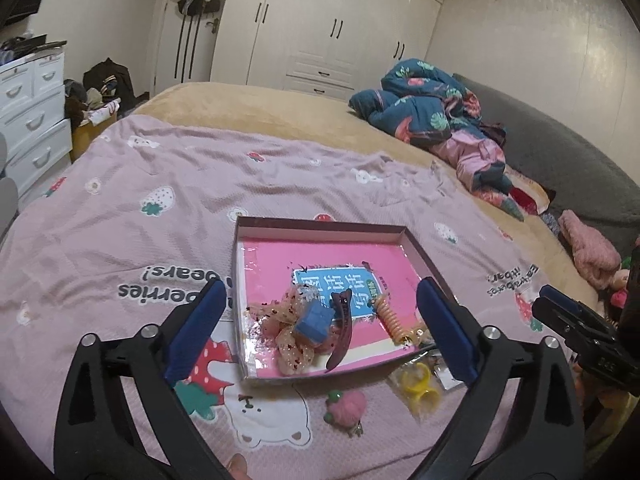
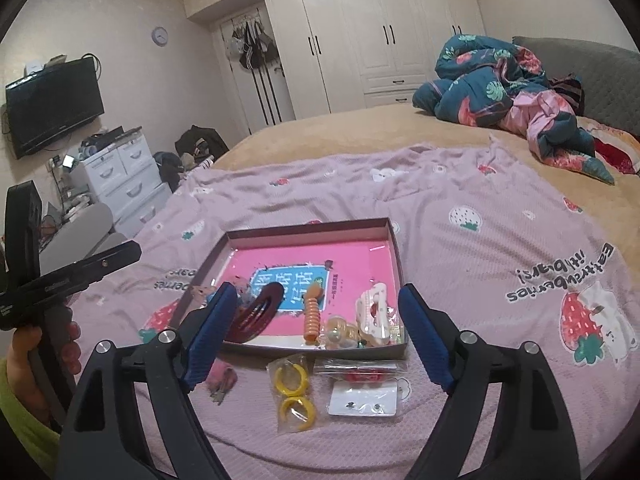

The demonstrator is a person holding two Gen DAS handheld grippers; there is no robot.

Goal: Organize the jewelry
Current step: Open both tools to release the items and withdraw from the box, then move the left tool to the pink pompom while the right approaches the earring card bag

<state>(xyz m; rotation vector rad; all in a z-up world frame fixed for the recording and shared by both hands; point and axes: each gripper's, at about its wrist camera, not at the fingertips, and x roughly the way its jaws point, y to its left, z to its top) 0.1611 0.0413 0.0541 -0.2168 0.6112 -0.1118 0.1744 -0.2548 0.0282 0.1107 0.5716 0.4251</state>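
A shallow box with a pink bottom lies on the lilac bedspread. In it are a pink sequin scrunchie with a blue cube, a dark maroon hair clip, an orange spiral hair tie and a white claw clip. In front of the box lie a pink strawberry clip, yellow hoop earrings in a bag, a red item in a bag and an earring card. My left gripper is open above the box's near edge. My right gripper is open over the loose items.
A bunched teal and pink quilt lies at the bed's far right by the grey headboard. White drawers and a TV stand left. Wardrobes line the back wall. The other gripper shows at each view's edge.
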